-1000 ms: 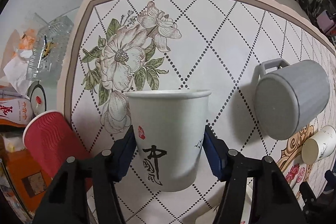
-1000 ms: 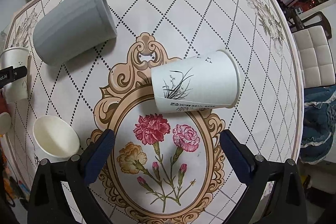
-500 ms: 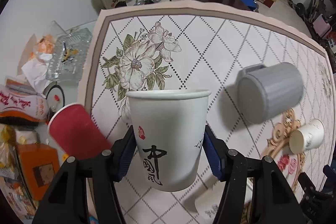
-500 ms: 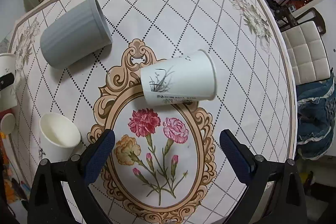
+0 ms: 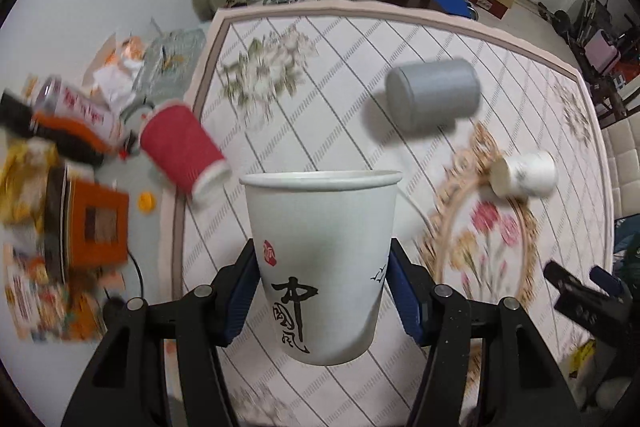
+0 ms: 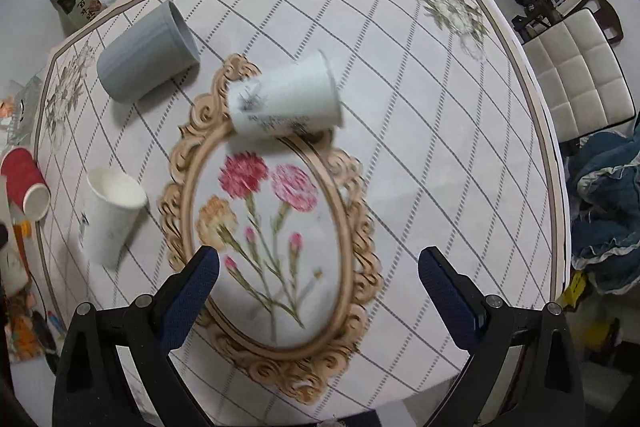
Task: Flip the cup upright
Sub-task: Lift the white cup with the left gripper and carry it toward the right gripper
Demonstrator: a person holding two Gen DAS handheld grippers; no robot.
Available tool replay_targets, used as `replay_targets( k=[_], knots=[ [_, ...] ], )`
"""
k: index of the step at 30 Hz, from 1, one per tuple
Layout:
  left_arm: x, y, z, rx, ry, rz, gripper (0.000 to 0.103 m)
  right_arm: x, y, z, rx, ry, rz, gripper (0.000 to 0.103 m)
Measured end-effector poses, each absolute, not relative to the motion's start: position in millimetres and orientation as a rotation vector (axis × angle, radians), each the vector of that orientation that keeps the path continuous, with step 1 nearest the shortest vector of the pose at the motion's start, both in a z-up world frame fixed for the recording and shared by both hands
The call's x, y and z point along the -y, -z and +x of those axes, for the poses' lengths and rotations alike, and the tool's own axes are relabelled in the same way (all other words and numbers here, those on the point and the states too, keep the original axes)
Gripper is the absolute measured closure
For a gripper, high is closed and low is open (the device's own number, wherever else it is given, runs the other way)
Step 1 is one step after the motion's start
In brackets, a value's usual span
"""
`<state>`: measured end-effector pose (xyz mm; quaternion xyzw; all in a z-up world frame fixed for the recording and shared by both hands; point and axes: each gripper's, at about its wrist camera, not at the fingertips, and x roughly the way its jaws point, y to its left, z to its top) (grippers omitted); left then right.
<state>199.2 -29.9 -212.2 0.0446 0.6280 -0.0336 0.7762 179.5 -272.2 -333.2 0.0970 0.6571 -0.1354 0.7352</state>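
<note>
I am gripping a white paper cup point(image 5: 322, 263) with black brush lettering in my left gripper point(image 5: 322, 297), the blue fingers point(image 5: 241, 297) pressing on both its sides, rim up, lifted above the counter point(image 5: 340, 75). My right gripper point(image 6: 318, 293) is hanging spread wide with nothing between its fingers, above the flower medallion point(image 6: 264, 211).

Other cups are lying on their sides on the counter: a grey mug point(image 6: 146, 57), a small white cup with an ink sketch point(image 6: 286, 99) at the top of the medallion, and a red ribbed cup point(image 5: 180, 147) at the counter's left edge. Another white cup point(image 6: 112, 213) is to the left of the medallion; I cannot tell for sure whether it is standing or leaning.

I am judging the risks from here. The paper wall is thin, so squeezing harder could buckle it, while loosening in the air would drop it. Both views are smeared with motion; setting the cup down this fast or off level could tip it over again. Putting it down near the red cup or the counter edge could knock either one off.
</note>
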Motion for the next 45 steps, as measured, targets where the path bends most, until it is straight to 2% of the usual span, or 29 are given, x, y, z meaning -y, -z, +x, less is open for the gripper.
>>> replay_targets(
  k=[5,10,16,27,28,29,31,34,45],
  knots=[
    [59.3,229.1,141.8,-1.419,0.095,0.081,0.045,293.1,345.4,146.6,-1.465,0.284,0.217,0.002],
    [90.7,272.1,103.3,-1.541,0.136,0.043,0.045,311.7,370.6,121.1,-1.511,0.289,0.203,0.002],
    [119.2,323.0,89.6,-1.625,0.150,0.039,0.045,327.3,400.6,99.5,-1.558,0.294,0.195,0.002],
    [141.3,354.3,95.3,-1.652,0.126,0.077,0.042,349.8,431.0,81.3,-1.614,0.330,0.190,0.002],
    [139.3,356.0,93.3,-1.651,0.124,0.085,0.039,352.8,432.2,82.9,-1.617,0.330,0.192,0.002],
    [139.1,357.5,93.2,-1.648,0.117,0.095,0.027,353.8,433.1,82.2,-1.618,0.330,0.193,0.002],
    [137.9,359.2,93.6,-1.632,0.100,0.115,0.011,356.7,434.9,80.5,-1.618,0.329,0.196,0.002],
    [138.1,362.7,94.9,-1.634,0.092,0.122,0.003,354.8,433.8,81.0,-1.620,0.332,0.198,0.002],
    [117.4,376.6,90.4,-1.633,0.067,0.105,0.003,360.4,435.7,77.4,-1.618,0.338,0.209,0.002]
  ],
)
